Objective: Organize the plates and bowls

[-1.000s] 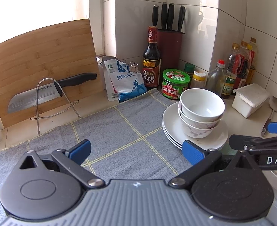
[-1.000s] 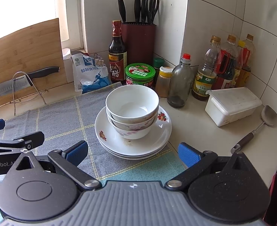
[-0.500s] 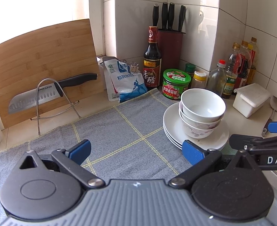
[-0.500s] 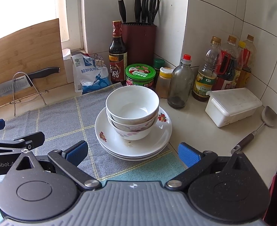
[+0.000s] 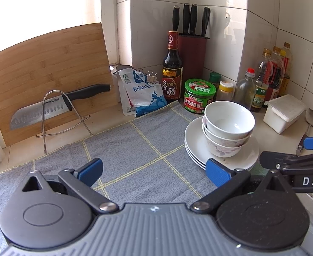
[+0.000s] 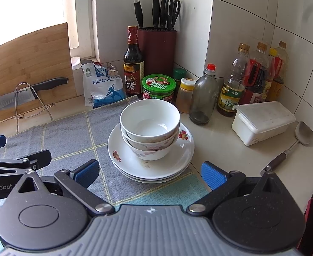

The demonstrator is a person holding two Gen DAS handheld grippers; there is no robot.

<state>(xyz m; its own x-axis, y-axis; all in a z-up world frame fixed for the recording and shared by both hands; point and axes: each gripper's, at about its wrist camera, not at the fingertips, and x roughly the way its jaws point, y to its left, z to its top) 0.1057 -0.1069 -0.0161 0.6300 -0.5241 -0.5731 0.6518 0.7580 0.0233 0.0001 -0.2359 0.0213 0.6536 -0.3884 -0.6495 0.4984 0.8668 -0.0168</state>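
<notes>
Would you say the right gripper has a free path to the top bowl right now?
Probably yes: the right gripper is open and faces the top bowl, with nothing between them.

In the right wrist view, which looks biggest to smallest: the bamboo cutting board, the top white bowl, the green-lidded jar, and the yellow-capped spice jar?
1. Bamboo cutting board, though partly cut off at the frame's edge.
2. Top white bowl, nearer the camera, so perhaps flattered.
3. Green-lidded jar.
4. Yellow-capped spice jar, partly hidden behind the clear glass bottle.
</notes>
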